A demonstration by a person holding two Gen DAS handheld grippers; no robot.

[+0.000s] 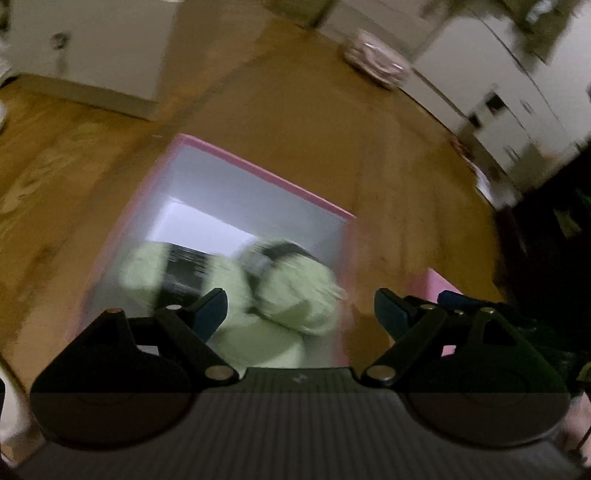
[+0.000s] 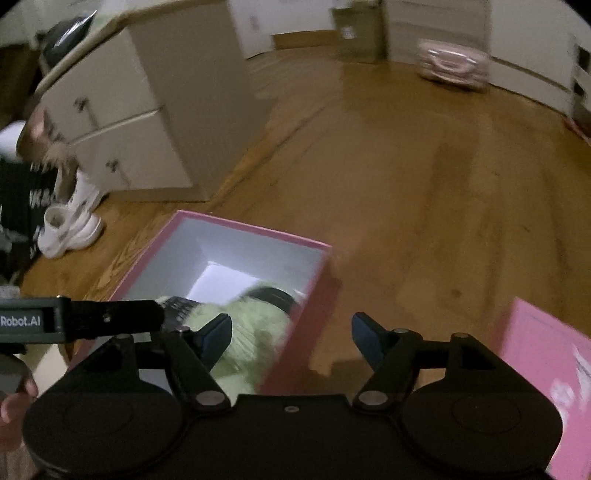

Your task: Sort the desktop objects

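The green plush [image 2: 243, 332] lies in the pink box [image 2: 310, 306] on the floor [image 2: 406, 184], at its near end. Both grippers hang over that end, empty: left gripper [image 1: 301, 314] wide apart, right gripper [image 2: 291, 332] apart, half past the box's right wall.

A wooden floor [image 2: 406, 177] in a warm brown tone is being shown across both views. A cream cabinet [image 2: 140, 122] with drawers is being seen standing on it at the left. White units [image 1: 498, 92] are being seen lining the far wall. A cardboard box [image 2: 358, 33] is being shown at the back. The room is being lit dimly.
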